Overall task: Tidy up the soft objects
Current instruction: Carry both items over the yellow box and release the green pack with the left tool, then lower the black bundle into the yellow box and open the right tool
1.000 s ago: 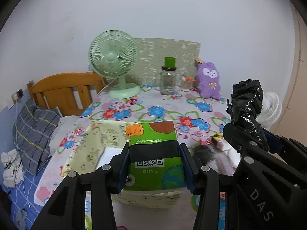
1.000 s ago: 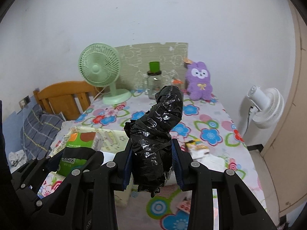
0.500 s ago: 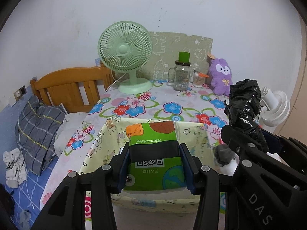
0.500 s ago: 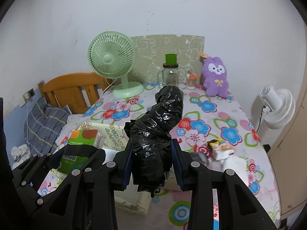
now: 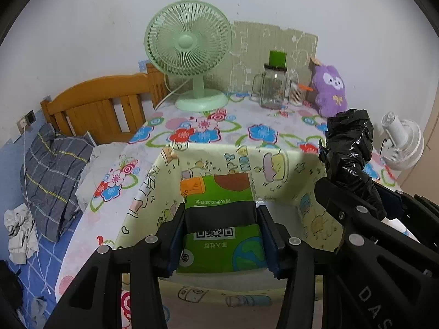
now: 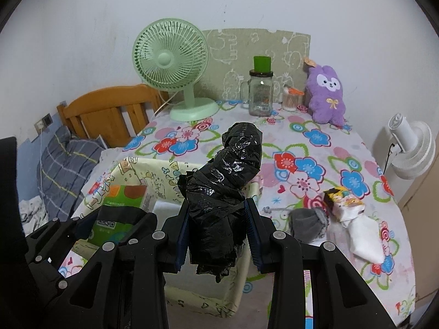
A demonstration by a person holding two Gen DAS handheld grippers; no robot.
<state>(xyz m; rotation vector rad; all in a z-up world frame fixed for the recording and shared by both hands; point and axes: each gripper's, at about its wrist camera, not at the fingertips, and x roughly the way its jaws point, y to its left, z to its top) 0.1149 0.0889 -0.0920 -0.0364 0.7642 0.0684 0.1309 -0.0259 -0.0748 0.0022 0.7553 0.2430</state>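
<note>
My left gripper (image 5: 221,219) has a green tissue pack (image 5: 219,192) between its blue pads. Its jaws are opening, though the pads still touch the pack's sides. The pack hangs over the open pale-yellow fabric box (image 5: 274,161) on the flowered table. My right gripper (image 6: 218,213) is shut on a crumpled black plastic bag bundle (image 6: 233,164), which stands up out of the jaws above the box's right wall (image 6: 153,170). In the left wrist view the black bundle (image 5: 348,142) shows at the right. The green pack (image 6: 123,192) appears low left in the right wrist view.
At the back of the table stand a green fan (image 6: 170,63), a glass jar (image 6: 259,93) and a purple plush (image 6: 326,93). A grey sock (image 6: 307,222), a white sock (image 6: 362,233) and a small packet (image 6: 337,194) lie right of the box. Bed and pillow (image 5: 52,170) lie left.
Both grippers have moved forward and down with their loads. The fabric box now lies right under the green pack and looks larger. The fan and jar look nearer.
</note>
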